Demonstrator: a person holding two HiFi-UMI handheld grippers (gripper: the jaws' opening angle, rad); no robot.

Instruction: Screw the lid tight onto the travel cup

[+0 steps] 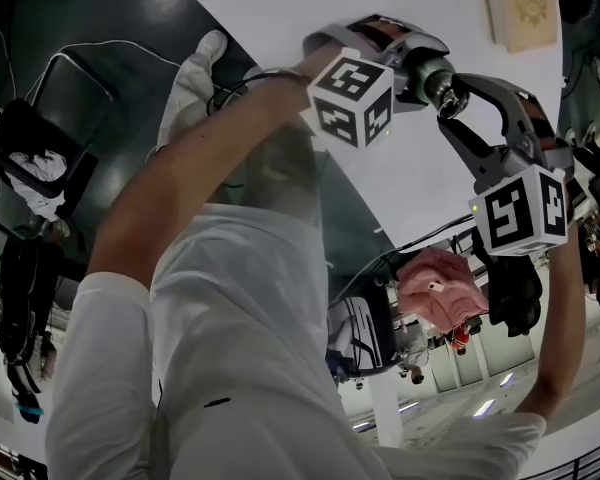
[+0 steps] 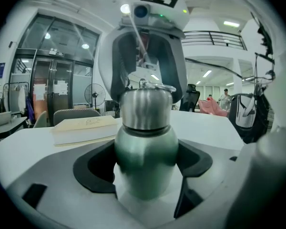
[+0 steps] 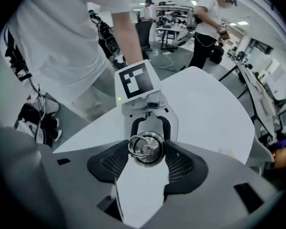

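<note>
Green steel cup (image 2: 145,144) stands upright over the white table (image 3: 205,109), its body clamped in the left gripper (image 2: 147,168). On top sits the lid (image 2: 146,109), with the right gripper (image 3: 147,156) closed on its rim from above. To tighten well, I'd hold the left grip firm, keep the right jaws square, and twist without tilting until it stops

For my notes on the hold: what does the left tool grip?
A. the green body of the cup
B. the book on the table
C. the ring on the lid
A: the left tool presses both sides of the green cup body, below the steel lid.
</note>
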